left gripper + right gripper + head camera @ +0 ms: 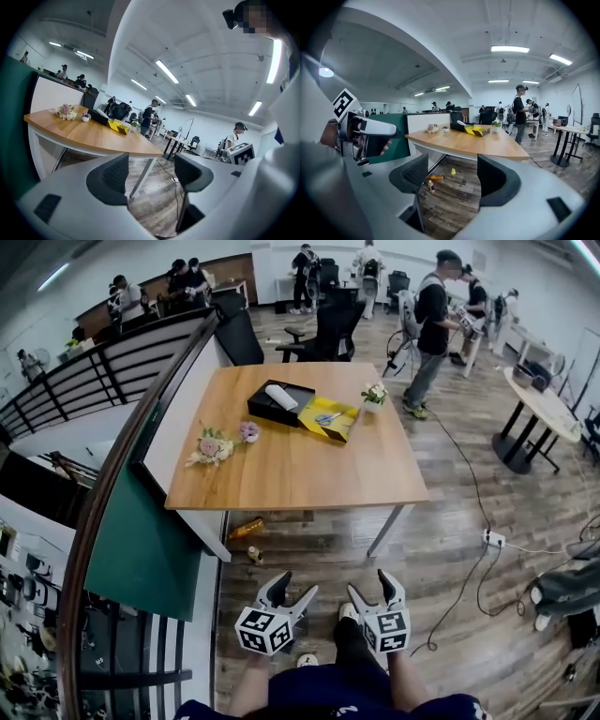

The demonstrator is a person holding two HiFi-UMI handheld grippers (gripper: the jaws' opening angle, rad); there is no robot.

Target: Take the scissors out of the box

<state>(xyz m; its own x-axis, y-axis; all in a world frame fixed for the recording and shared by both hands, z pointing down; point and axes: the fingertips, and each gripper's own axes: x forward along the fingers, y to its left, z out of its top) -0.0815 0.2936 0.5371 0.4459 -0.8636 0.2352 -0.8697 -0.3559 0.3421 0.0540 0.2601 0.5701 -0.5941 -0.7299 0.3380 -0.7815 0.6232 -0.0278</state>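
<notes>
Shows the outset of the task, with nothing done as far as visible. Finds the scissors (328, 418) lying flat in the open yellow box (349, 434) on the far half of the table (281, 484), just beside a black box (265, 409) with a white roll (281, 396) in it. Sets a small plant (375, 395) to the right of the boxes, and flowers (211, 447) and a small pot (248, 431) to the left. Holds the left gripper (292, 589) and right gripper (372, 585) side by side, low over the floor and well short of the table's near edge. Presents both pairs of jaws wide apart and empty, with only floorboards between them in each gripper view. Leaves, by this reading, the whole job to do: step up to the table, reach across to the yellow box, close on the scissors, lift them clear of the rim and set them down outside.
</notes>
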